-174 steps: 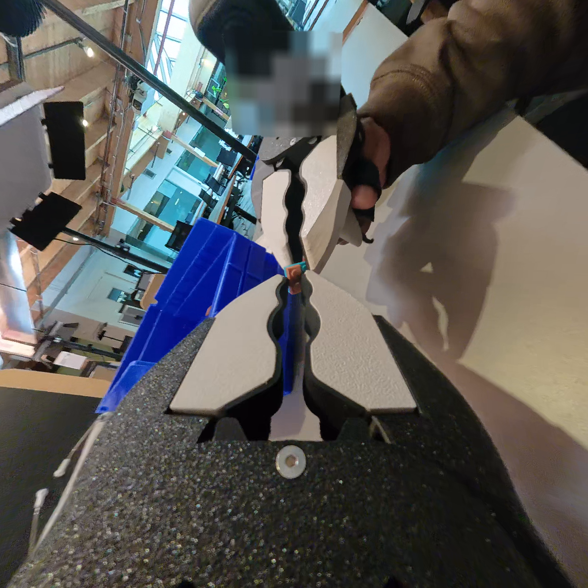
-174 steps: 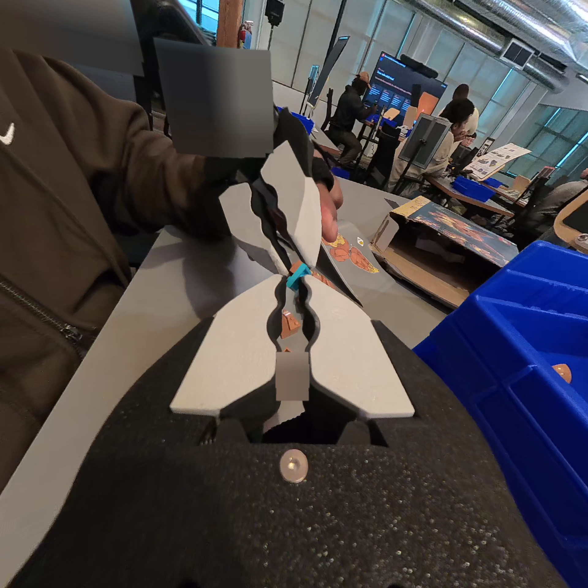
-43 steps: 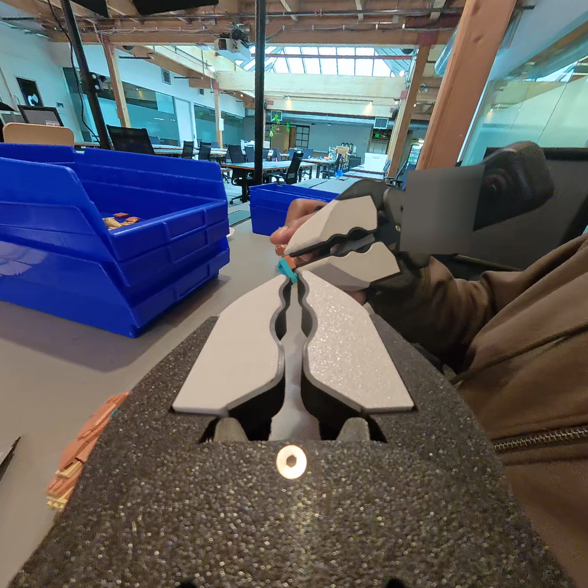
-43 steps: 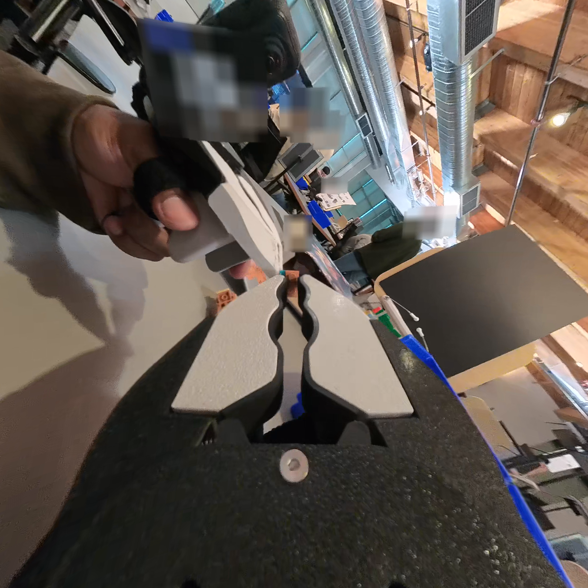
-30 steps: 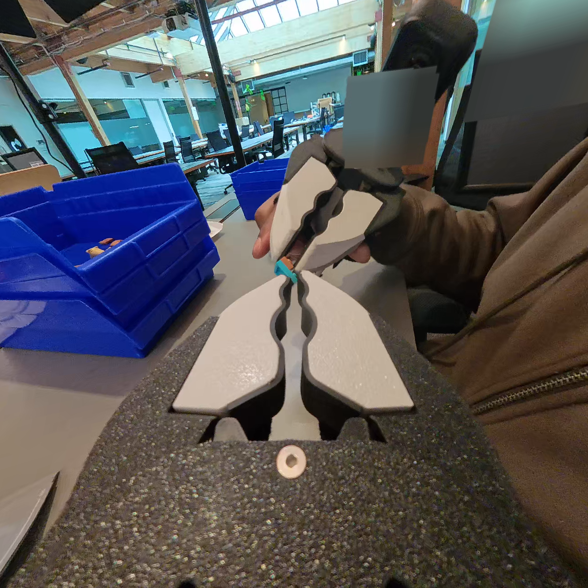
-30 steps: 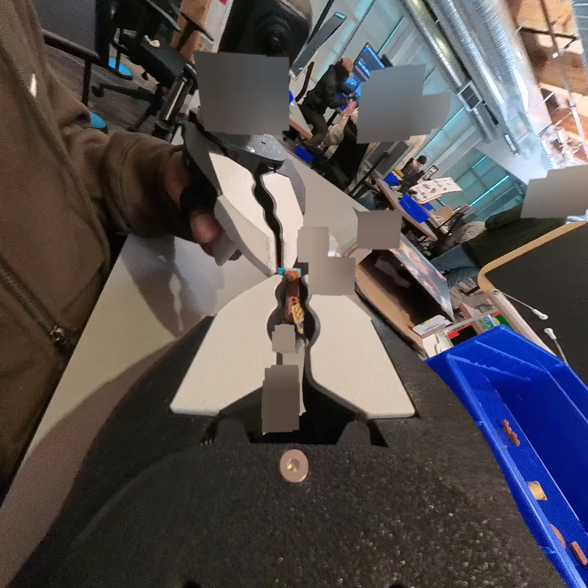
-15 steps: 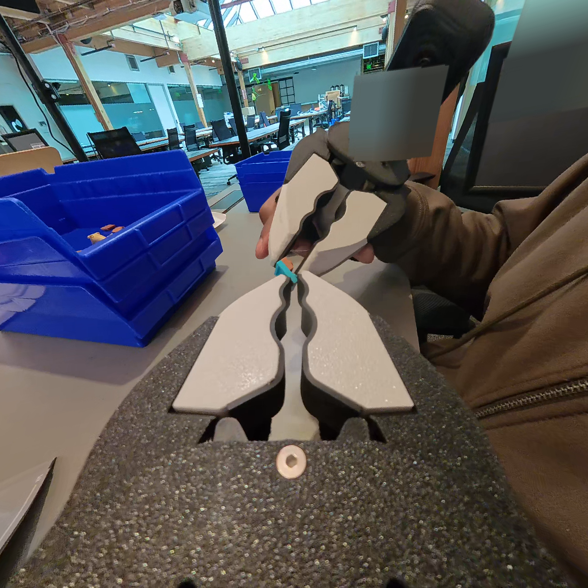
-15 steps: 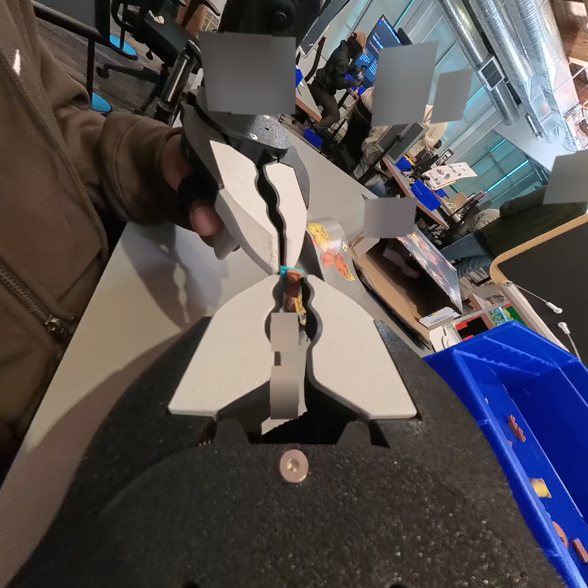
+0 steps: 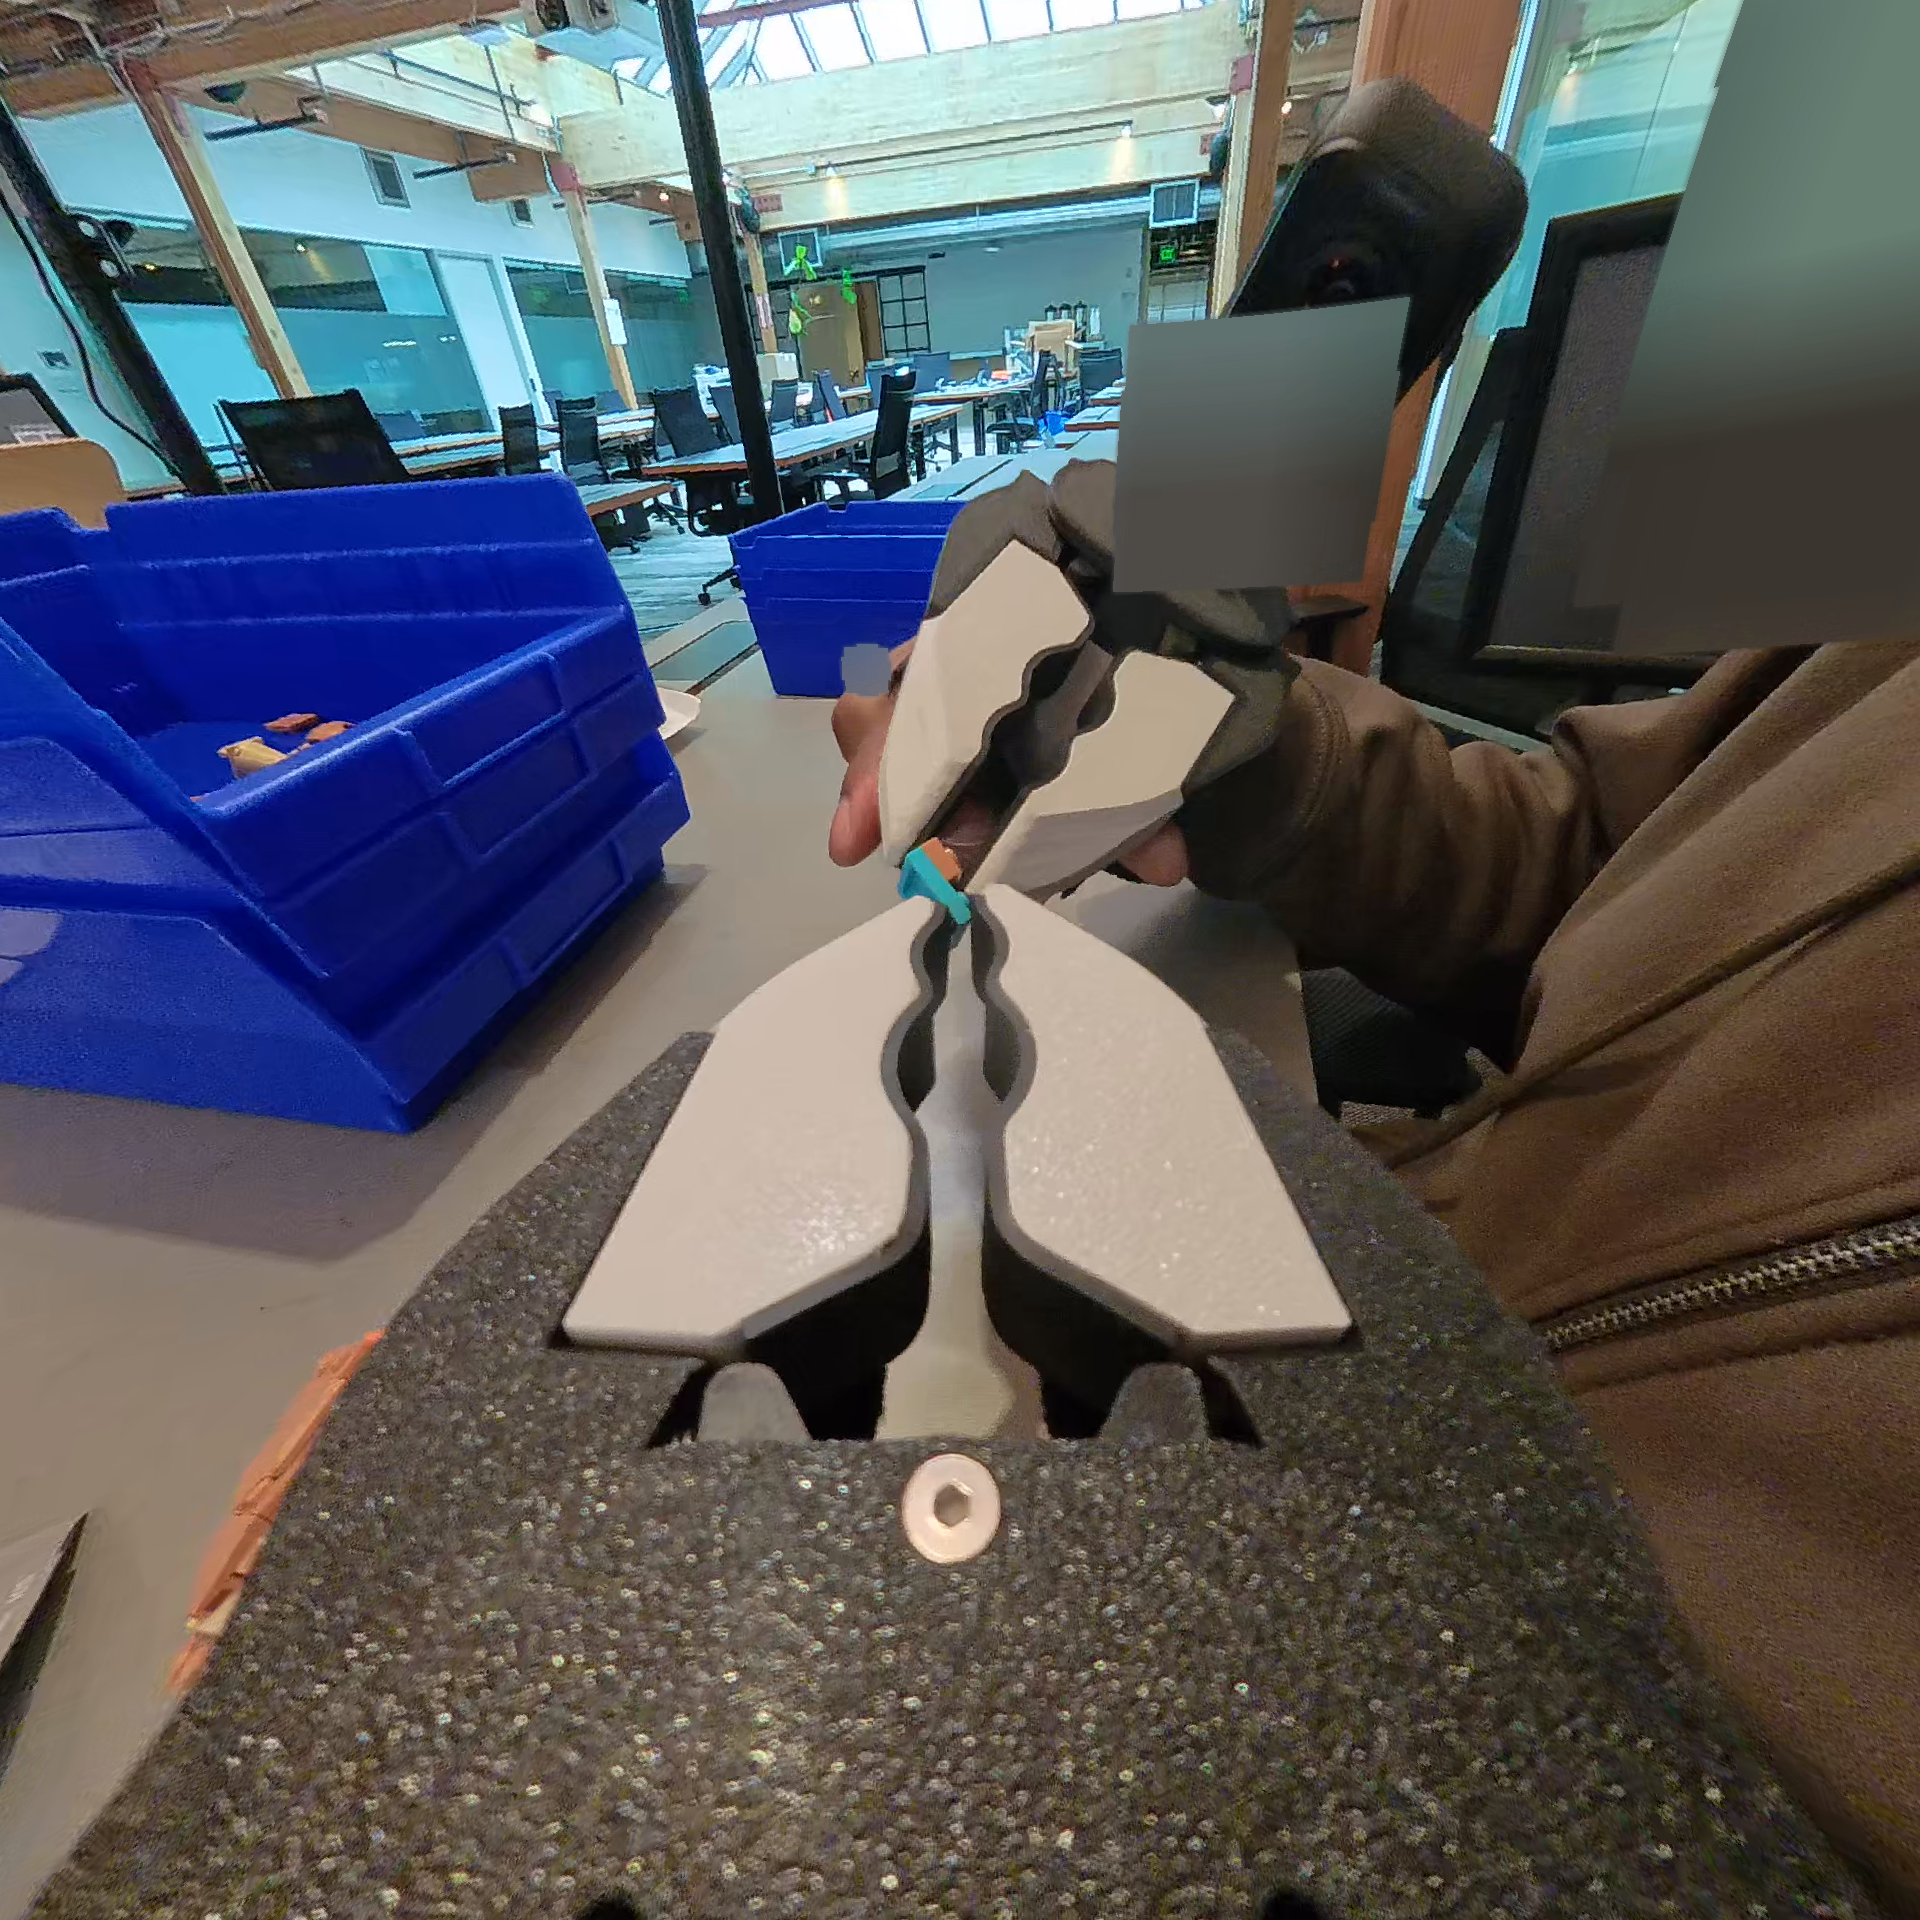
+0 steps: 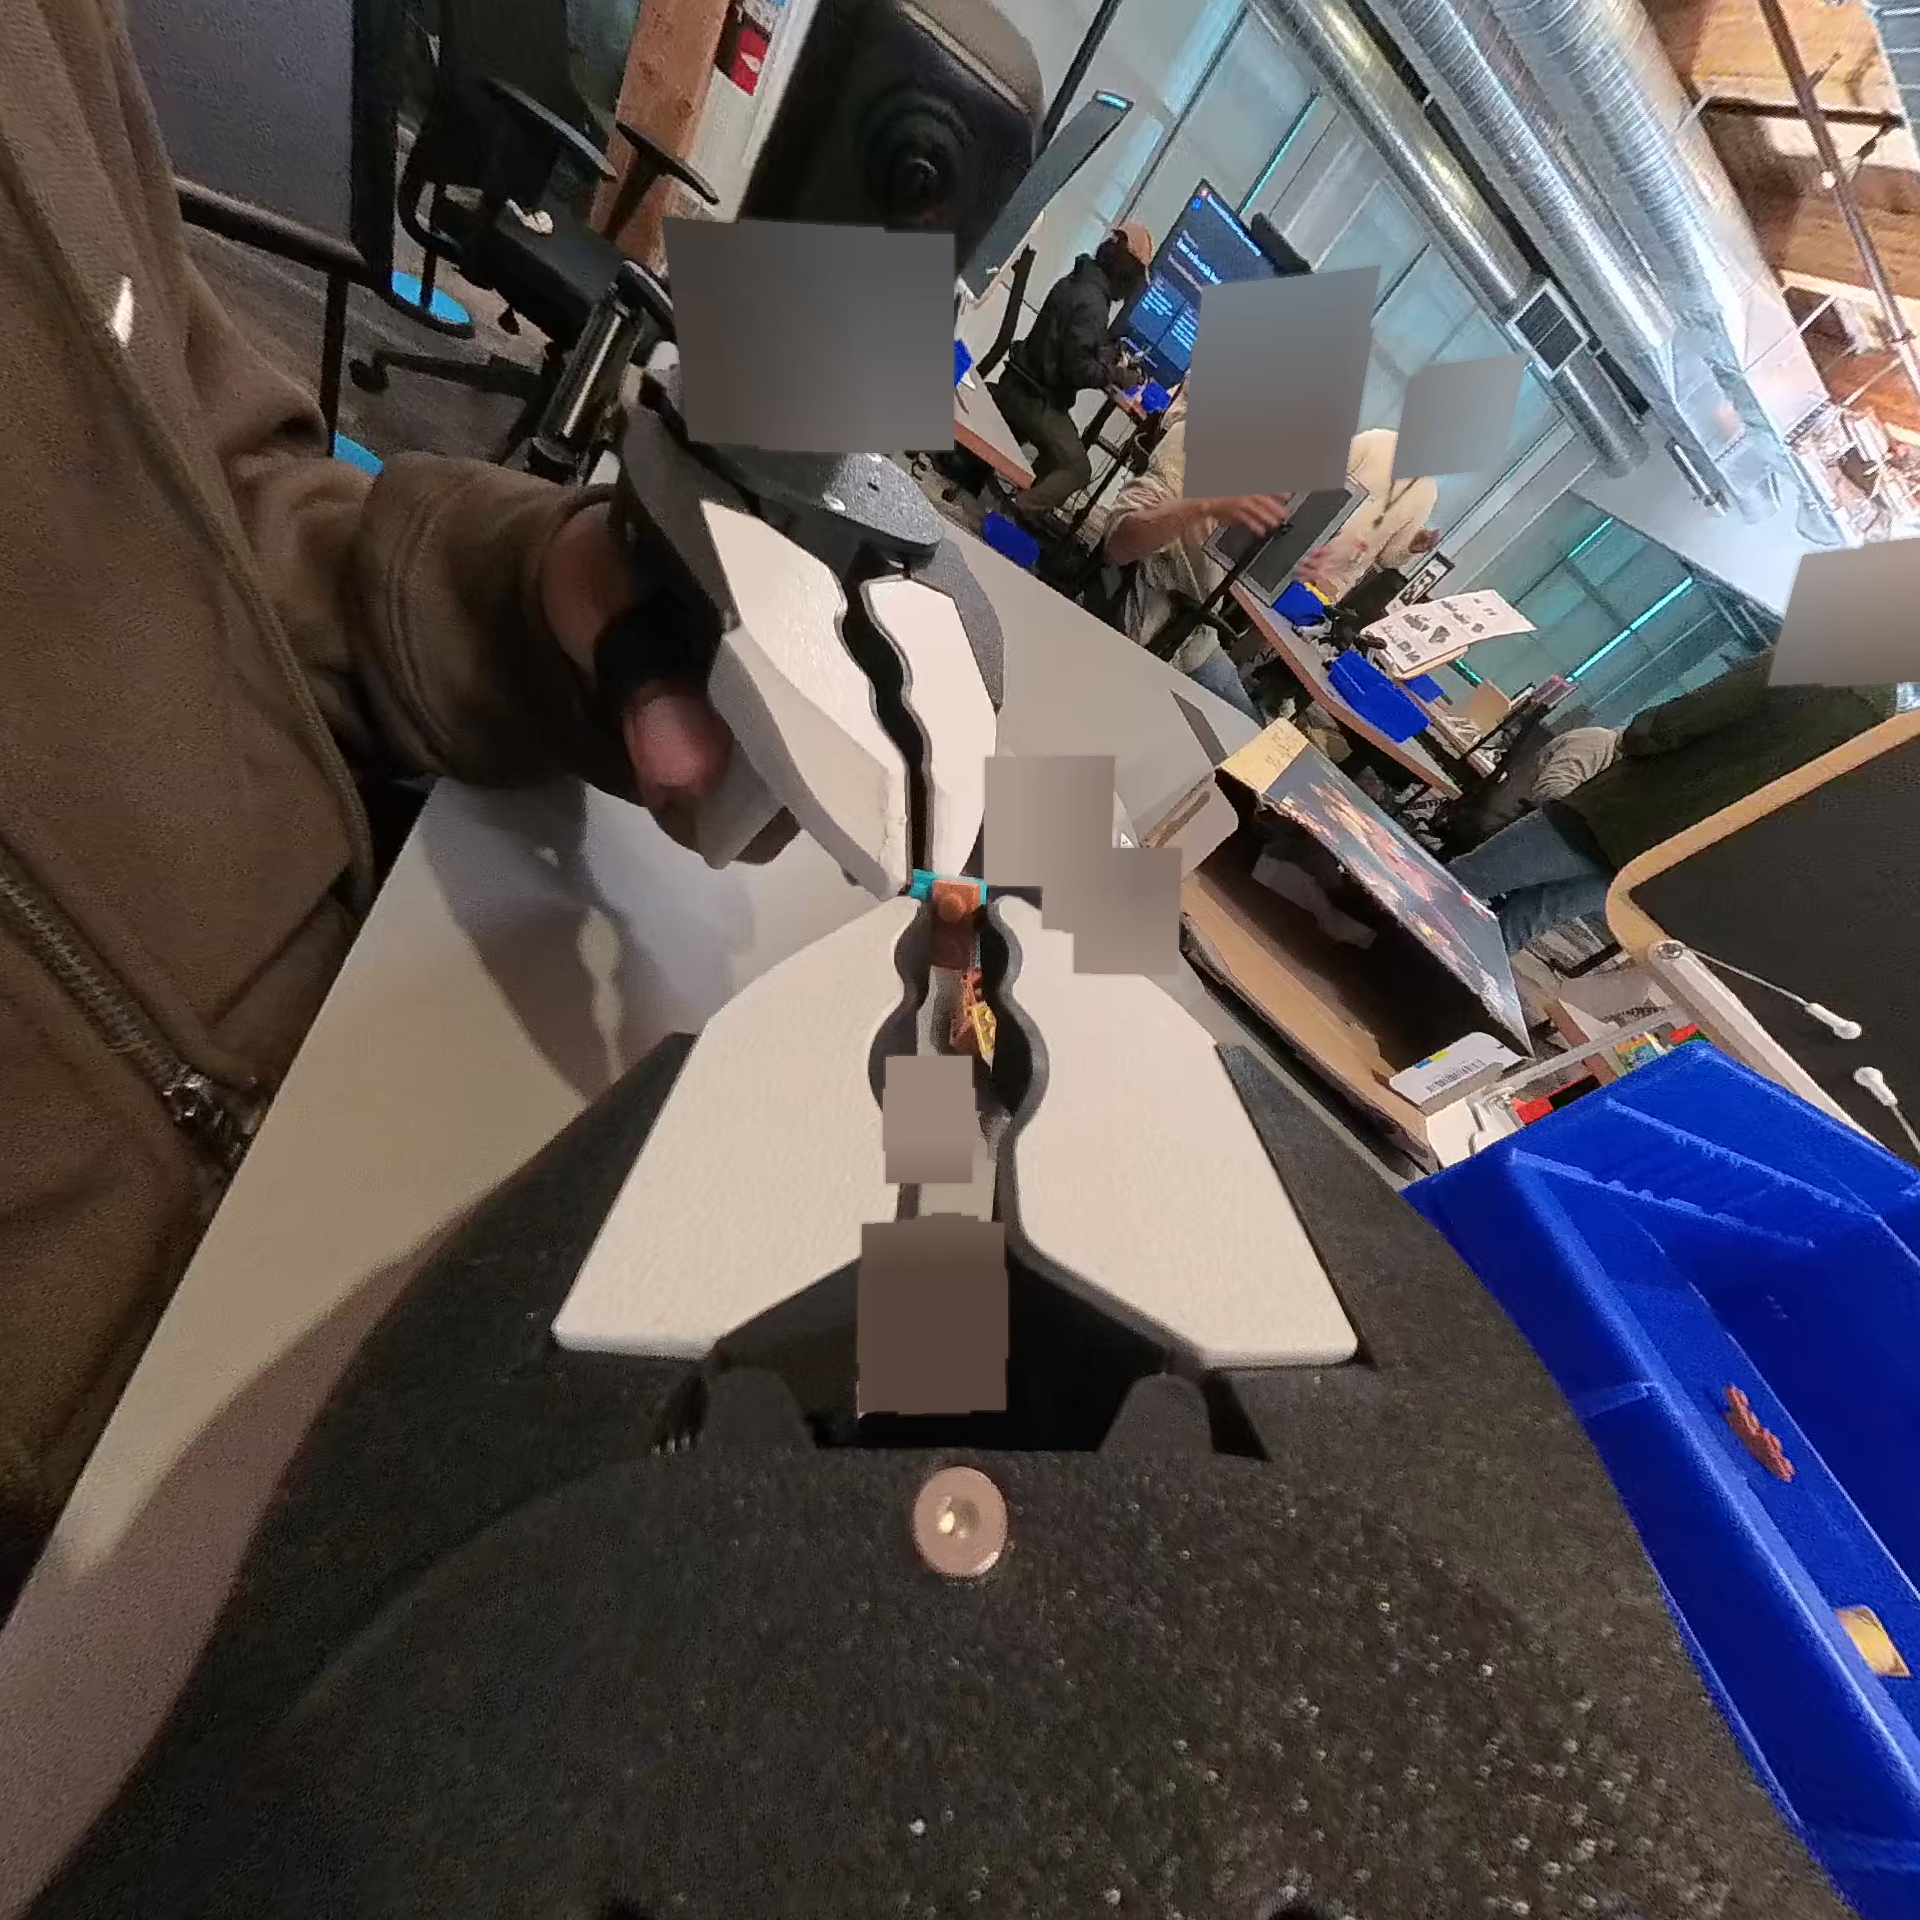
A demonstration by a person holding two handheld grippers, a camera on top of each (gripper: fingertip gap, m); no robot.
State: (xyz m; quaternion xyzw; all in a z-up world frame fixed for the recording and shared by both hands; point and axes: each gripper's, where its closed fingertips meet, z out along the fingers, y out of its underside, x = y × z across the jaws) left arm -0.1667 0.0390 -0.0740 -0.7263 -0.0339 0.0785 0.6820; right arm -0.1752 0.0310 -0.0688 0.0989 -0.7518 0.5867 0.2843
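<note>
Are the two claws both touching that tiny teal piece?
Touching. The left wrist view shows the left claw pinching the teal piece, while the right claw grips the orange piece attached to it.

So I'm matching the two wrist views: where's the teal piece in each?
Left wrist view: teal piece at centre, above the left gripper tips.
Right wrist view: teal piece at centre, at the right gripper tips.
Shared landmark: the blue bin.
</note>
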